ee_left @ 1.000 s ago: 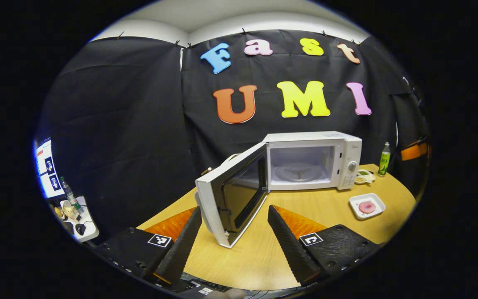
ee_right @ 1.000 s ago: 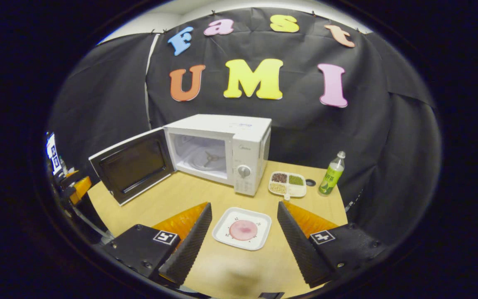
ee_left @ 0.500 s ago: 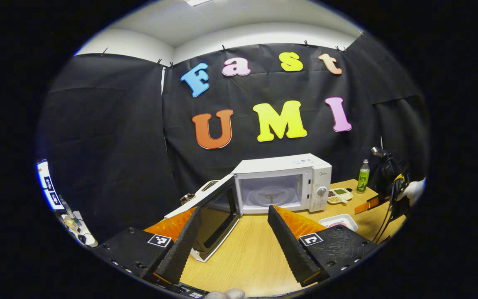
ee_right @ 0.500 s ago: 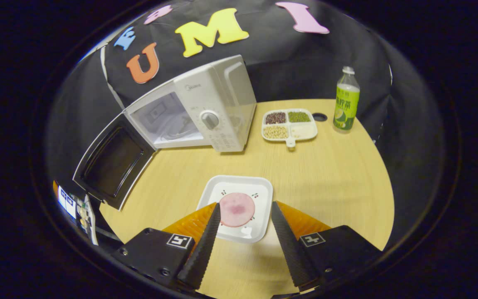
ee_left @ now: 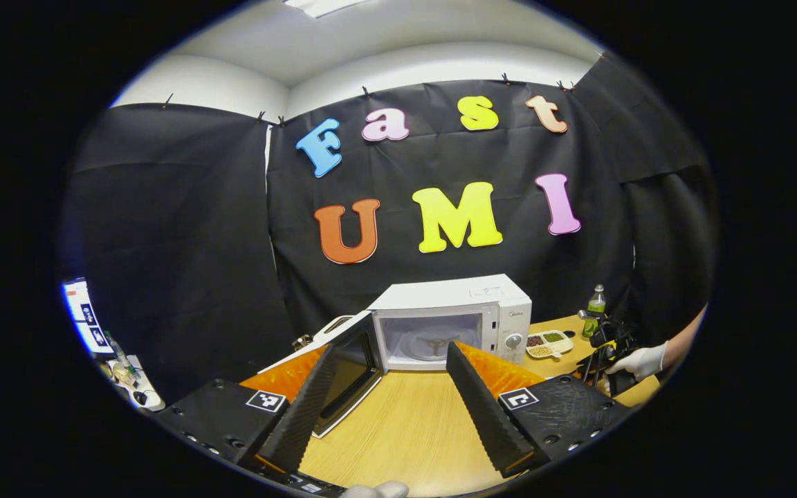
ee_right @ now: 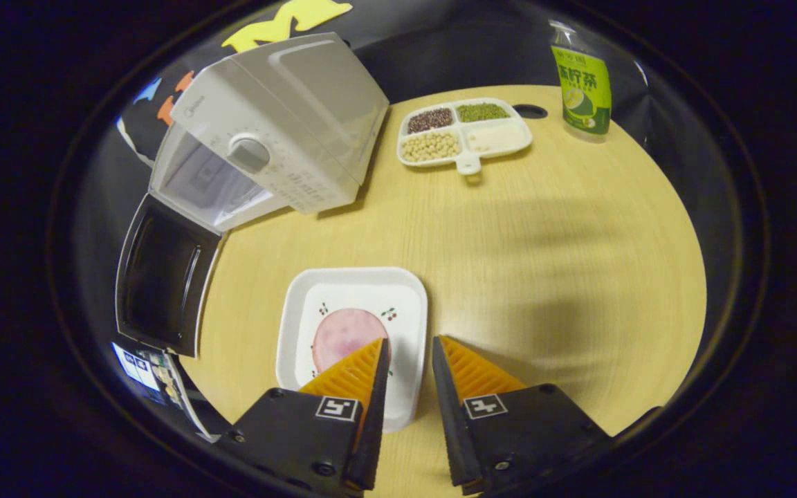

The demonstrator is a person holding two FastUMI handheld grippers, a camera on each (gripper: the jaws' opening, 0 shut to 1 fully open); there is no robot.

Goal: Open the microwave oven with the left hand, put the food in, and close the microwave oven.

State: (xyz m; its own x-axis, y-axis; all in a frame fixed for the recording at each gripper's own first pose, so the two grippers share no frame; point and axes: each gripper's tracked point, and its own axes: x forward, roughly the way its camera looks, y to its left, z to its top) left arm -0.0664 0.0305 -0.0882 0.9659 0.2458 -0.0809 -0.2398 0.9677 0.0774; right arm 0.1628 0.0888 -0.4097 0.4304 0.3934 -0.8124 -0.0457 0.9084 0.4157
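Observation:
The white microwave [ee_left: 454, 304] stands at the back of the wooden table [ee_left: 398, 429], its door [ee_left: 346, 370] swung wide to the left and its cavity bare. My left gripper [ee_left: 390, 360] is open, held back from the microwave with nothing between its fingers. In the right gripper view a white square plate [ee_right: 343, 297] carries a round pink slice of food [ee_right: 340, 332]. My right gripper [ee_right: 409, 342] hovers low over the plate's right rim, narrowed but still open, one finger over the plate and one outside it. A gloved hand [ee_left: 637, 361] shows far right in the left gripper view.
A white divided tray of beans [ee_right: 464, 131] and a green bottle [ee_right: 582, 76] stand to the right of the microwave [ee_right: 281, 117]. The open door [ee_right: 160, 277] juts over the table's left side. A small side table with clutter [ee_left: 125, 377] sits off to the left.
My right gripper has dropped closer to the plate and its fingers have narrowed around the right rim. My left gripper has drawn farther back from the open microwave.

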